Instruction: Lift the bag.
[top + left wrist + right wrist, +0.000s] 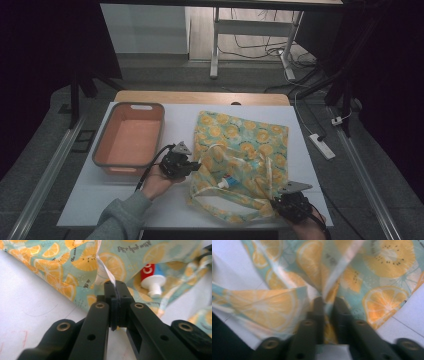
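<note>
A teal cloth bag [240, 155] printed with orange slices lies crumpled on the white table [85, 200]. A red and white toothpaste tube [227, 181] rests in the bag's open mouth, its white cap [154, 288] facing me. My left gripper [196, 166] is at the bag's left edge, and its jaws [115, 285] are shut on a thin white strap of the bag [106, 268]. My right gripper [275, 202] sits at the bag's near right corner by the table's front edge. It [327, 302] is shut on a fold of the printed fabric [337, 272].
An orange tub with a grey rim [129, 137] stands empty at the left of the bag, close behind my left hand. A white power strip [321, 145] lies on the floor at the right. The table's front edge runs just below my right gripper.
</note>
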